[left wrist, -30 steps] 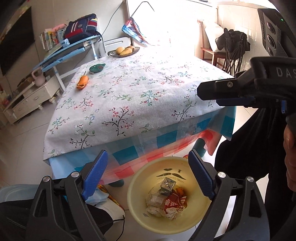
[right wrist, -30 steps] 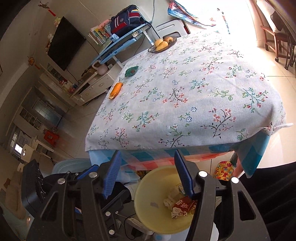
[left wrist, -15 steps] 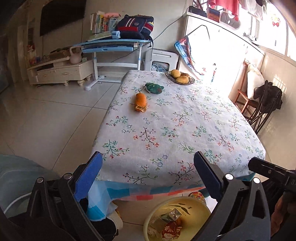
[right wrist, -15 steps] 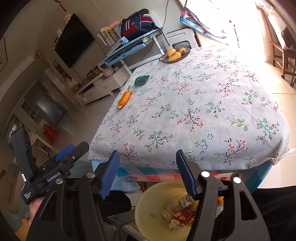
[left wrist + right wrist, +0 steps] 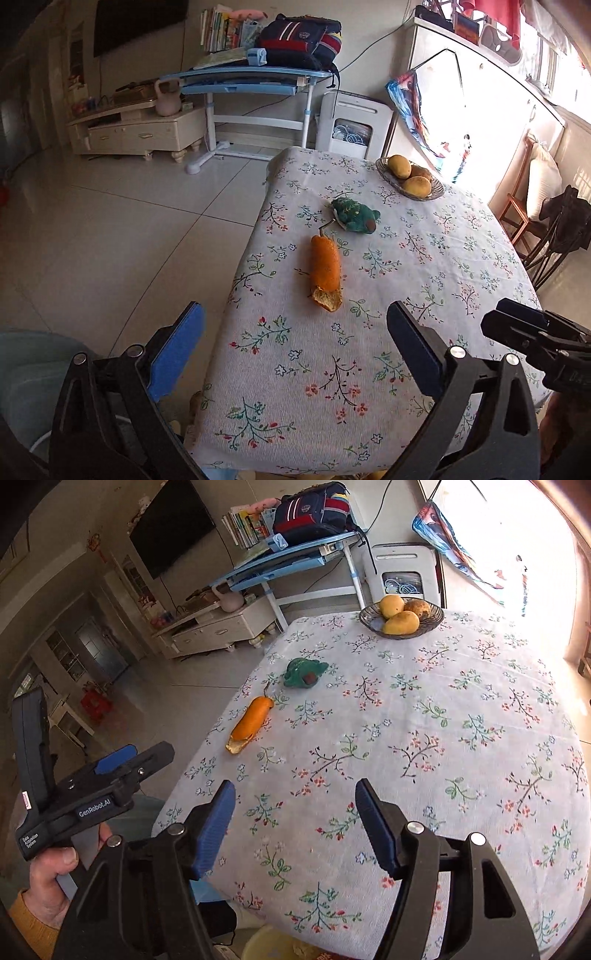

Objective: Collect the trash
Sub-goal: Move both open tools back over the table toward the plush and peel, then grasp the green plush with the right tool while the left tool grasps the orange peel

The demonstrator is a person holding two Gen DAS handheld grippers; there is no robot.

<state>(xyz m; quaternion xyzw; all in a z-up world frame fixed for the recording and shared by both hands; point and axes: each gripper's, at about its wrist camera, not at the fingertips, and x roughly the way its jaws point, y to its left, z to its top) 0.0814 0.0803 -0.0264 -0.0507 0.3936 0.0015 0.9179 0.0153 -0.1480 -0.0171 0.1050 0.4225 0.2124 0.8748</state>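
The left hand-held gripper [image 5: 295,354] is spread wide and empty over the near edge of the desk [image 5: 461,258]; the right hand-held gripper [image 5: 295,823], whose jaws have just been opening, holds nothing either. The orange peel [image 5: 325,271] lies farther along the left side, just near of a green toy [image 5: 355,219]. Best approach: straddle the peel across its narrow width and pinch low, leaving the toy alone.
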